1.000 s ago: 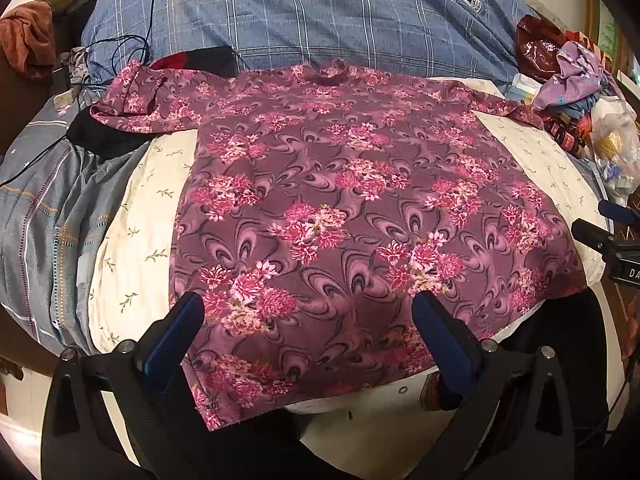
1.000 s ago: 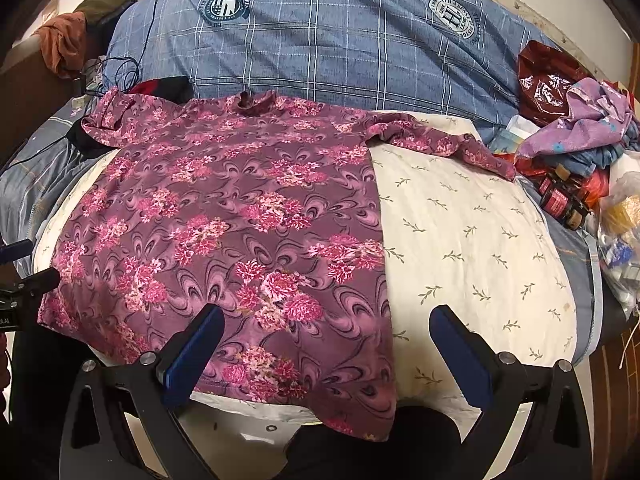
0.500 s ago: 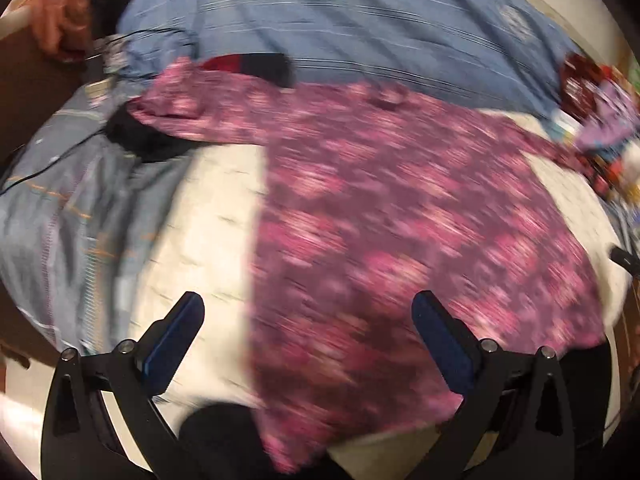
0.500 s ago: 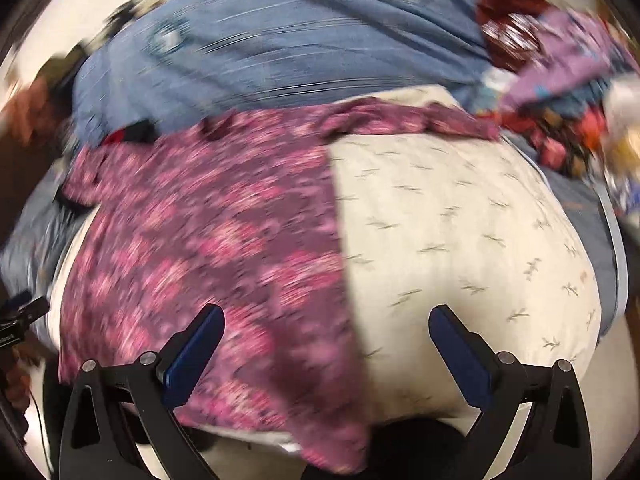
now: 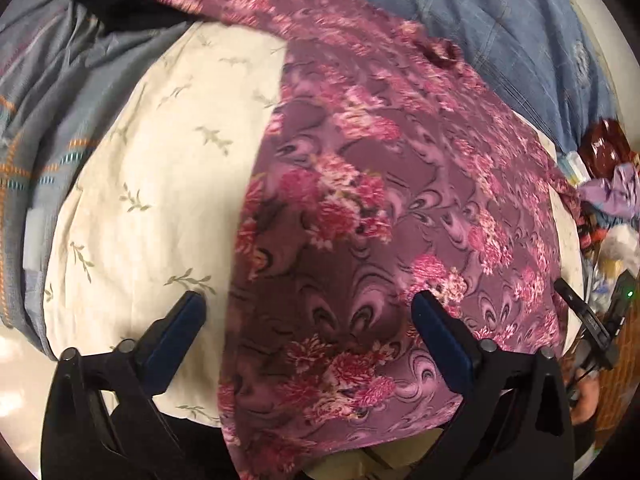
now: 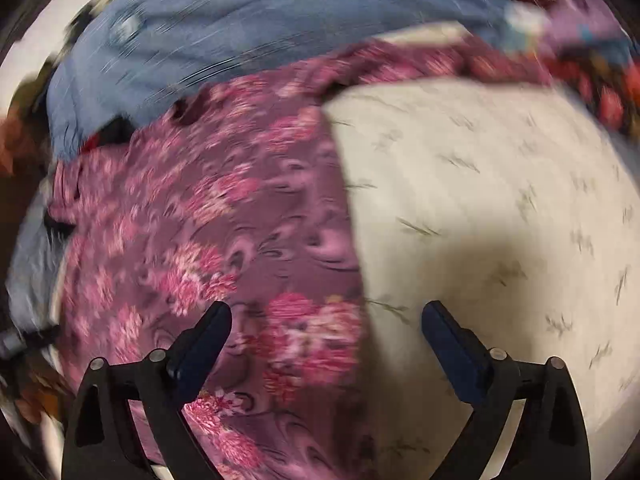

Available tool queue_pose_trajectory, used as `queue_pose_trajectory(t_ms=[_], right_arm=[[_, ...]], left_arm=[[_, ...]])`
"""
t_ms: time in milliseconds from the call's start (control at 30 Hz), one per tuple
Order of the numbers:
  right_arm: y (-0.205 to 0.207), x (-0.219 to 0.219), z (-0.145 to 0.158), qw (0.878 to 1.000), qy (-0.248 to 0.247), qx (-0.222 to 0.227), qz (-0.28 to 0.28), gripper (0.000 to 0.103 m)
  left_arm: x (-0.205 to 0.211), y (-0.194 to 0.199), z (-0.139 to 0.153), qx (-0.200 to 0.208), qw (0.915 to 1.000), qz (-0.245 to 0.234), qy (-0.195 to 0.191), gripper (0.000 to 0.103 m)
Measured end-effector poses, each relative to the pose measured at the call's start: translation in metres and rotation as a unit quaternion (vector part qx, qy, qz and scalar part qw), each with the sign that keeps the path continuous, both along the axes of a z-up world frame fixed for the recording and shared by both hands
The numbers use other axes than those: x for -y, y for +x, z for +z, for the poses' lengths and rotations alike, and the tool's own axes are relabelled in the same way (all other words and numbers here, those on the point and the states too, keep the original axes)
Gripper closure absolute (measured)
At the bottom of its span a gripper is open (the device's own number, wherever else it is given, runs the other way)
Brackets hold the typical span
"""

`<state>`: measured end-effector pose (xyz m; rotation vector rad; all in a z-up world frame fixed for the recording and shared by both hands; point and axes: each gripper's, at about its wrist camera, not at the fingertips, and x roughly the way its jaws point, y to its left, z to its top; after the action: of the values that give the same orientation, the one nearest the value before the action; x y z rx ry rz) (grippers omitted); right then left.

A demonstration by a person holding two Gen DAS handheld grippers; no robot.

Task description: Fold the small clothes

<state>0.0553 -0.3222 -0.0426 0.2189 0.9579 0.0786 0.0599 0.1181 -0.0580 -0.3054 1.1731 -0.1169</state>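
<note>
Left gripper [image 5: 308, 308]: jaws wide apart, just been closing, nothing pinched; the floral top's left side edge near the hem lies between the pads, which do not yet press on it

Right gripper [image 6: 326, 318]: jaws likewise apart and just been closing, holding nothing; the top's right side edge runs up between the pads, one pad over the print, the other over bare pillow

Floral top [image 5: 380, 216]: purple-maroon with pink flower clusters, spread flat, neckline away from the grippers, hem hanging over the near edge of the pillow, one sleeve trailing off to each side

Cream pillow [image 5: 160, 184]: pale, with small leaf sprigs; carries the top

Blue checked bedding [image 5: 500, 32]: behind the pillow. A round emblem shows on it; blurred, no lettering readable

Striped grey cloth [image 5: 44, 128]: just beside the pillow, on the left of the left wrist view

Heap of clothes and packets [image 5: 608, 184]: at the far right of that view; no label readable

Step, as judged: taking hold of both bottom corners, no fold yet made. Next move calls for each gripper to shut on its corner through both layers, then both to lift together and carry the hem toward the neckline
</note>
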Motion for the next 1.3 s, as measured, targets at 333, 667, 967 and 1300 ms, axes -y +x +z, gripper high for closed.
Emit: queue_pose_trajectory(t_ms=[333, 667, 967, 1300], right_arm=[[-0.005, 0.037, 0.008, 1.0, 0.002, 0.015, 0.025, 0.101], [0.003, 0.102, 0.031, 0.993, 0.101, 0.044, -0.046, 0.081], [0.095, 0.222, 0.045, 0.946, 0.197, 0.055, -0.251, 0.041], [0.217, 0.2, 0.02, 0.964, 0.016, -0.115, -0.239, 0.066]], left_arm=[[0.011, 0.002, 0.002, -0.009, 0.9978, -0.018, 0.063, 0.084], [0.032, 0.017, 0.067, 0.079, 0.99, -0.047, 0.107, 0.046], [0.1, 0.122, 0.061, 0.086, 0.9887, -0.082, 0.092, 0.041], [0.139, 0.176, 0.043, 0.08, 0.9909, -0.099, 0.044, 0.041]])
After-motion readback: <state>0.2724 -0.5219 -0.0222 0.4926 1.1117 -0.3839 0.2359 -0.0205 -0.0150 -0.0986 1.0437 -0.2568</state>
